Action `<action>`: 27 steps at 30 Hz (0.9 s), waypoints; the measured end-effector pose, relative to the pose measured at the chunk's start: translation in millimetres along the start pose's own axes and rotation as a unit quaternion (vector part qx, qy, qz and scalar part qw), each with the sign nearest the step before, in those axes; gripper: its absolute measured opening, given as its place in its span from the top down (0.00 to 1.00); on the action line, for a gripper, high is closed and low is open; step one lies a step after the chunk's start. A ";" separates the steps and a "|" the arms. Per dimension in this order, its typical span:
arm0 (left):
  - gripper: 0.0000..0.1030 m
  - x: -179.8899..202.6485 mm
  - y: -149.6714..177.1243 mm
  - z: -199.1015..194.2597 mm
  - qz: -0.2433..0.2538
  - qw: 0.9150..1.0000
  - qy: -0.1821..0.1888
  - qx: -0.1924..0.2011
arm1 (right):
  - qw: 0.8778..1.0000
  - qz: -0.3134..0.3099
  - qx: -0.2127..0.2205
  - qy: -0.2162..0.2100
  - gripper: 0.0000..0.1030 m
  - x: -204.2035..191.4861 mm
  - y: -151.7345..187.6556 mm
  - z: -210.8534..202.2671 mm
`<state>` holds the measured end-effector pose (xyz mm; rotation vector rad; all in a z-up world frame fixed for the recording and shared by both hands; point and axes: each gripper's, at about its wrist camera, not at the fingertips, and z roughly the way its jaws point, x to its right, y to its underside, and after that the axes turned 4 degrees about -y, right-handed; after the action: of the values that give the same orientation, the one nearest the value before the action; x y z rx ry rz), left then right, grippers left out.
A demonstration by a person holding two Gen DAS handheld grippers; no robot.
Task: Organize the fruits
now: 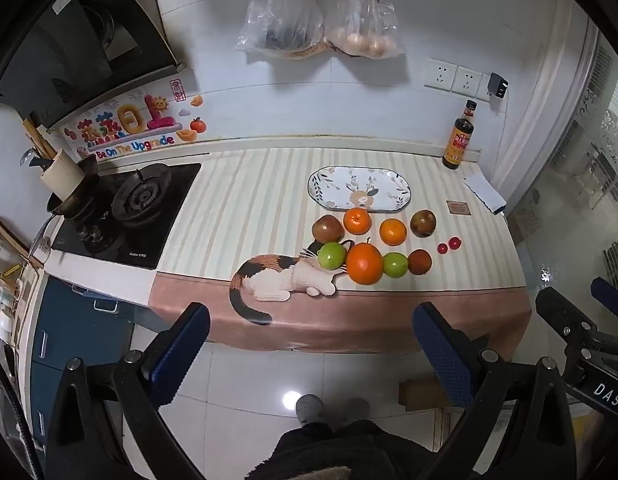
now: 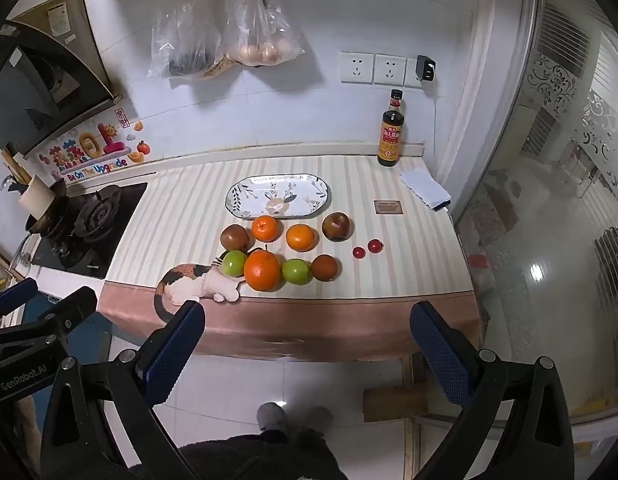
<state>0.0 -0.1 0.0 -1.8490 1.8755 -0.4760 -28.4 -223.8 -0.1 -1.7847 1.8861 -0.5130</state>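
Before oval plate (image 1: 359, 189) – loose fruits (image 1: 364, 263); both claws gaping, empty

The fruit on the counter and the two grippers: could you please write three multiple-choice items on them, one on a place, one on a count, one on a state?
1. Where is the oval plate relative to the fruit?
A. Behind it, nearer the wall
B. In front, at the counter edge
C. On the stove

2. How many green apples lie on the tablecloth?
A. One
B. Two
C. Four

3. What state is the right gripper in?
A. Shut on an orange
B. Shut, holding nothing
C. Open, holding nothing

Answers:
1 A: the plate lies between the fruit and the wall, with nothing on it.
2 B: one green apple sits left of the big orange and another sits right of it.
3 C: its blue pads stand wide apart short of the counter; the left gripper is the same.
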 end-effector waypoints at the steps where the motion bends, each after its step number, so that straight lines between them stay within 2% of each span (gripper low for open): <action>1: 0.00 0.0 0.0 -0.1 0.000 1.000 0.001 0.000 | 1.000 0.000 0.000 0.001 0.00 0.4 0.0 0.2; 27: 0.00 0.5 0.2 0.8 0.002 1.000 -0.001 0.001 | 1.000 0.009 0.000 -0.003 0.00 4.7 2.5 6.4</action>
<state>0.3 -0.6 -0.8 -1.8436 1.8759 -0.4754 -26.8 -228.0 -7.1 -1.7653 1.8970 -0.5002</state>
